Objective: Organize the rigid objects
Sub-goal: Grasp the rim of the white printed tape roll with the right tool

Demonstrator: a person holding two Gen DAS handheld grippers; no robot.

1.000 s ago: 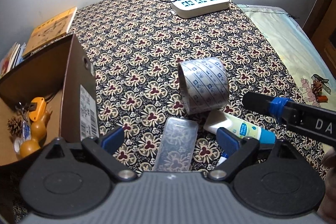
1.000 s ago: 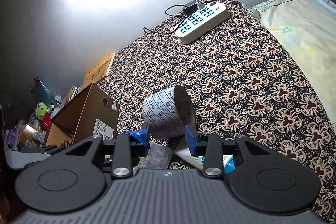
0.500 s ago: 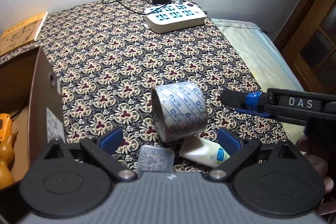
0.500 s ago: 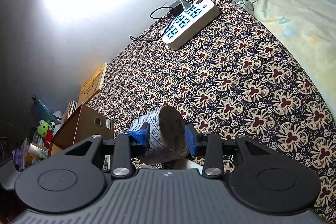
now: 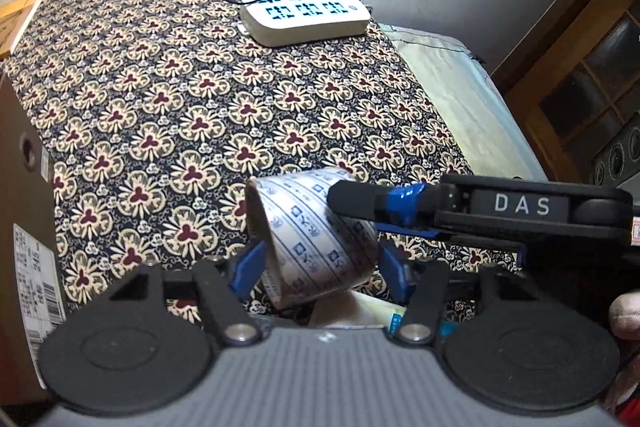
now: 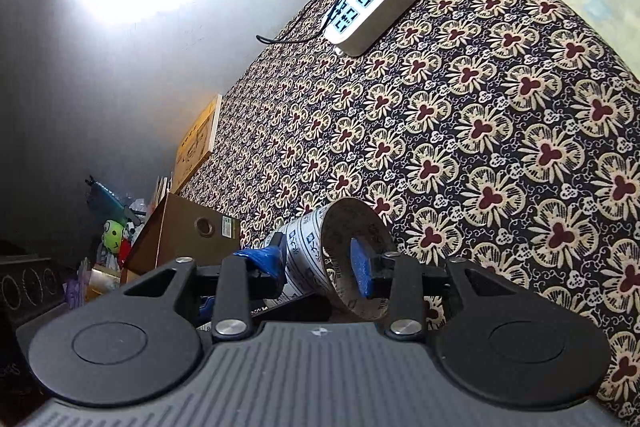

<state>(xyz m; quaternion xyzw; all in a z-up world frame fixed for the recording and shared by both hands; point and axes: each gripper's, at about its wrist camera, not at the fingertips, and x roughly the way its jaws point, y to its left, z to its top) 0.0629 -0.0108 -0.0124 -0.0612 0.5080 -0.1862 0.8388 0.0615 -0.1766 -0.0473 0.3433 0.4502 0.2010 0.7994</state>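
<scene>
The left gripper [image 5: 320,267] stands spread wide, its blue pads on either side of the tape roll [image 5: 316,239] without touching it. The right gripper [image 6: 320,267] pinches the roll's wall, one finger on the patterned outside and the other finger [image 6: 362,273] reaching into the cardboard core. Half a second ago that roll lay on the floral cloth [image 5: 168,115] with the right gripper only approaching; now it hangs tilted, lifted clear of the cloth, and the left gripper has closed in around it from below.

At the far left, the cardboard box [image 5: 24,267] is cut off by the frame edge, so its contents are out of sight. The clear plastic case seen earlier is now hidden behind the left gripper's body, and only a pale sliver of the white tube [image 5: 360,311] shows under the roll. At the back of the cloth sits the power strip [image 5: 304,13], well apart from everything else.

The right gripper comes in from the right, level and side-on, with a bit of a hand [image 5: 626,315] at the edge.
</scene>
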